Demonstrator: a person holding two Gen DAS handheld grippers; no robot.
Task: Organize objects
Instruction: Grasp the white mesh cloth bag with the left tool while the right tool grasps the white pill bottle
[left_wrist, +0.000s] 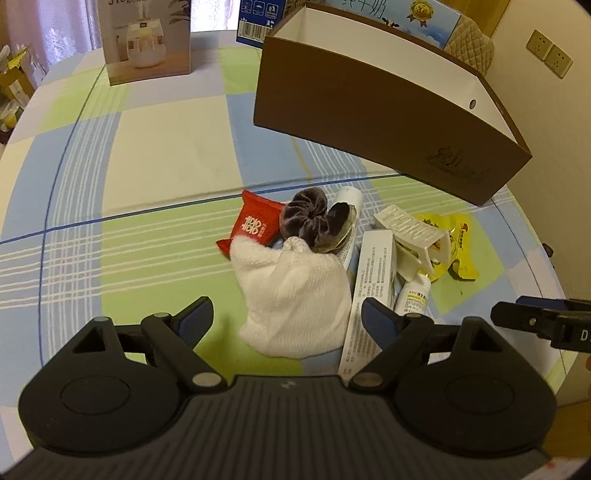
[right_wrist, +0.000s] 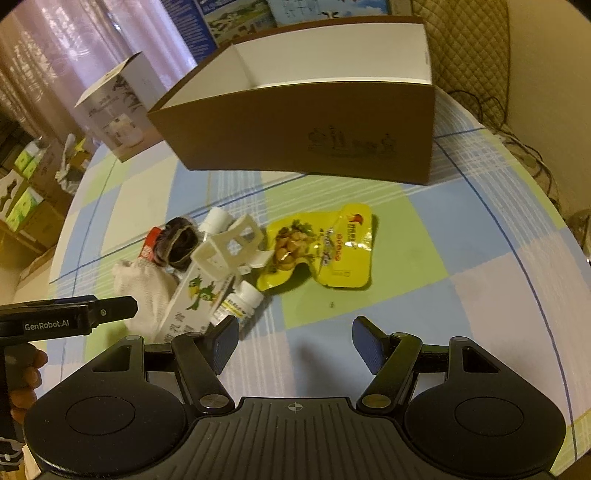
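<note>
A heap of small items lies on the checked tablecloth: a white cloth pouch (left_wrist: 291, 299), a red packet (left_wrist: 255, 225), a dark velvet scrunchie (left_wrist: 314, 218), a long white carton (left_wrist: 373, 291) (right_wrist: 192, 299), a white hair claw (left_wrist: 413, 232) (right_wrist: 229, 251), a small white bottle (left_wrist: 415, 295) (right_wrist: 240, 302) and a yellow snack pouch (left_wrist: 458, 243) (right_wrist: 321, 251). Behind stands an open brown box (left_wrist: 376, 122) (right_wrist: 303, 136). My left gripper (left_wrist: 286, 314) is open just before the pouch. My right gripper (right_wrist: 291, 341) is open over bare cloth, in front of the yellow pouch.
A printed product box (left_wrist: 147, 40) (right_wrist: 110, 110) stands at the far left of the table. Blue cartons (left_wrist: 258, 18) sit behind the brown box. A padded chair back (right_wrist: 465, 55) is at the right. Cardboard boxes (right_wrist: 26, 199) are stacked beyond the table's left edge.
</note>
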